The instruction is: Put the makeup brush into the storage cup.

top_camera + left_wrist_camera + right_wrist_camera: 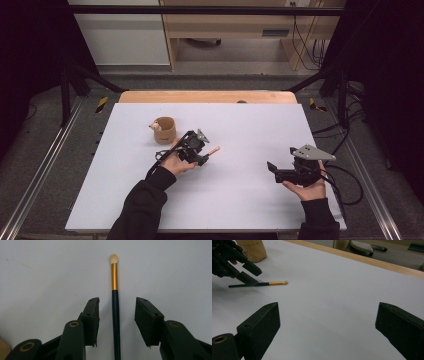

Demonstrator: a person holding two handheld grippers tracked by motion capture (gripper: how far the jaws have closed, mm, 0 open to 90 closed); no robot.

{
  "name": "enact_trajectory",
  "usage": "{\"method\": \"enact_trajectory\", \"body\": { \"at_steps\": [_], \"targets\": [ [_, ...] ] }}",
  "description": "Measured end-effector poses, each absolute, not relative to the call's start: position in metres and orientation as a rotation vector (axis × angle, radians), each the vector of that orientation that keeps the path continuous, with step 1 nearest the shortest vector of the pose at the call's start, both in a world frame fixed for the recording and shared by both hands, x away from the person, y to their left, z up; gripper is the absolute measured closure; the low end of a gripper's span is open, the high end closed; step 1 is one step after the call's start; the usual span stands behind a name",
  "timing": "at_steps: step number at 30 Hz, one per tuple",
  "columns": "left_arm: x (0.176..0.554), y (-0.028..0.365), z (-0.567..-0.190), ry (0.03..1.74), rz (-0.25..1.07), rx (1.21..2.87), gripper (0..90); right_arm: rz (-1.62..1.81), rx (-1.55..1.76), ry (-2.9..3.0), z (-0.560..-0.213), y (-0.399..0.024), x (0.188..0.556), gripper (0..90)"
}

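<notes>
Left tongs (117, 315) agape astride a brush (115, 307) on the table (250, 130); right tongs (327, 332) agape, nothing between.

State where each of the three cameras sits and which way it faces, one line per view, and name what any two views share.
High view: above the person's side, looking forward and down on the table; both forearms, left gripper and right gripper show.
Left gripper view: rides the left gripper, looking down along its open jaws, which straddle the brush.
Right gripper view: rides the right gripper, looking low across the table toward the left gripper; own jaws open.
Shared: all three show the brush; high and right gripper views show the cup.
</notes>
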State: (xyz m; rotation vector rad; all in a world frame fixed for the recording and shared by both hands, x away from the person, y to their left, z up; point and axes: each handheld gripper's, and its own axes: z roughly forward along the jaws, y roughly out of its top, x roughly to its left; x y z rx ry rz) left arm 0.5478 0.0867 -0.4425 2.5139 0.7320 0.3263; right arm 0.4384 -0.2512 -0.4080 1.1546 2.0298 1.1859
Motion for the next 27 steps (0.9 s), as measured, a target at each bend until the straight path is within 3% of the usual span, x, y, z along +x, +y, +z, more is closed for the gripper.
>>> {"method": "enact_trajectory", "body": {
  "at_steps": [27],
  "targets": [
    [0.5532,0.0839,-0.4512,0.735,0.264,2.566,74.3,1.186,1.156,2.031,-0.4085,-0.2514,0.4386,6.1]
  ]
}}
